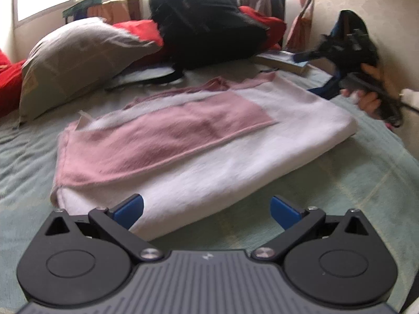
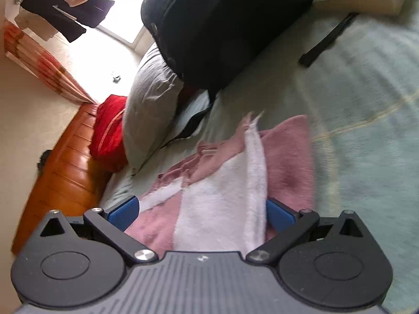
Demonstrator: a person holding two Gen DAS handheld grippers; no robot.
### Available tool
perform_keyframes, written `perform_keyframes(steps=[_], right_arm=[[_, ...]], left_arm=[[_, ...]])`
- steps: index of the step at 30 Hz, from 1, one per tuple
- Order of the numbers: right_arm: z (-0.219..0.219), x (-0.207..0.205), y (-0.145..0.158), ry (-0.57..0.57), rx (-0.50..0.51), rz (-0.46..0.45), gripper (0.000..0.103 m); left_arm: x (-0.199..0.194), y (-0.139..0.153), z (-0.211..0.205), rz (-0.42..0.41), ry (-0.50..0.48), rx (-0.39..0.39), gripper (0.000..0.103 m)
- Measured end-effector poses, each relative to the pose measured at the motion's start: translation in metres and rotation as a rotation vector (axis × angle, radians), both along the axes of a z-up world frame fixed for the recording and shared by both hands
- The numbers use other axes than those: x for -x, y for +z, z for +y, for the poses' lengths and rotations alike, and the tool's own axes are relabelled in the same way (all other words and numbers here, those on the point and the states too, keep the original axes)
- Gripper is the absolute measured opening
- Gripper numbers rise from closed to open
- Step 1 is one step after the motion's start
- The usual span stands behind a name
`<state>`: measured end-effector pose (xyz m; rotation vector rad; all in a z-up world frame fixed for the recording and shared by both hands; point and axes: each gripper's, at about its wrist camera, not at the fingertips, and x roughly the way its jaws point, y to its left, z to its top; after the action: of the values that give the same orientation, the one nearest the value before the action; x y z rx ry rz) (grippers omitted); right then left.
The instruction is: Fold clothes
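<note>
pink-and-white towel lying folded, long axis crosswise, just ahead of left gripper, jaws spread wide, gripping nothing.

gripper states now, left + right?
Left gripper: open, empty, at the towel's near edge.
Right gripper: open, jaws straddling the towel, not clamped.

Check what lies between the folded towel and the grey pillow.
Only bare green bedsheet separates the pink-and-white towel from the grey pillow, clearest in the left wrist view.
</note>
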<state>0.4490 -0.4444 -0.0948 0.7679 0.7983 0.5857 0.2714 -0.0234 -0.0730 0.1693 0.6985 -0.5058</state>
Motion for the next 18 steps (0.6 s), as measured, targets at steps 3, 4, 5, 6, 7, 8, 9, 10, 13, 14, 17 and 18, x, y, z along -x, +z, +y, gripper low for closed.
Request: perform_keyframes(steps=[3,4,5,6,7,8,9,10,13,14,17,18], right_arm=[[0.003,-0.007,-0.005,0.017,-0.031,0.0,0.103],[0.004,-0.009,-0.007,0.022,-0.042,0.001,0.103],[0.005,-0.012,-0.009,0.028,-0.052,0.001,0.103],[0.006,-0.014,-0.011,0.033,-0.063,0.001,0.103],[0.007,-0.017,-0.012,0.039,-0.073,0.001,0.103],[0.008,-0.019,-0.014,0.045,-0.084,0.001,0.102],[0.009,-0.021,-0.016,0.05,-0.094,0.001,0.102],[0.01,-0.024,-0.018,0.056,-0.105,0.002,0.102],[0.017,-0.031,-0.022,0.07,-0.065,0.007,0.092],[0.016,-0.033,-0.029,0.055,-0.048,0.02,0.079],[0.007,-0.037,-0.046,0.018,-0.035,0.056,0.037],[0.0,-0.037,-0.052,0.006,-0.05,0.074,0.009]], left_arm=[[0.003,0.003,-0.009,-0.024,-0.021,-0.018,0.102],[0.004,0.003,-0.012,-0.03,-0.028,-0.025,0.102],[0.005,0.002,-0.015,-0.031,-0.037,-0.028,0.102],[0.006,0.001,-0.017,-0.03,-0.044,-0.03,0.102],[0.007,0.0,-0.019,-0.026,-0.049,-0.03,0.102],[0.007,-0.001,-0.02,-0.022,-0.054,-0.032,0.102],[0.007,-0.003,-0.021,-0.02,-0.058,-0.035,0.102],[0.008,-0.004,-0.022,-0.018,-0.062,-0.039,0.102],[0.008,-0.007,-0.023,-0.011,-0.063,-0.048,0.102],[0.008,-0.008,-0.024,-0.009,-0.062,-0.05,0.102],[0.009,-0.01,-0.025,-0.001,-0.062,-0.057,0.102],[0.009,-0.011,-0.025,0.001,-0.062,-0.059,0.102]])
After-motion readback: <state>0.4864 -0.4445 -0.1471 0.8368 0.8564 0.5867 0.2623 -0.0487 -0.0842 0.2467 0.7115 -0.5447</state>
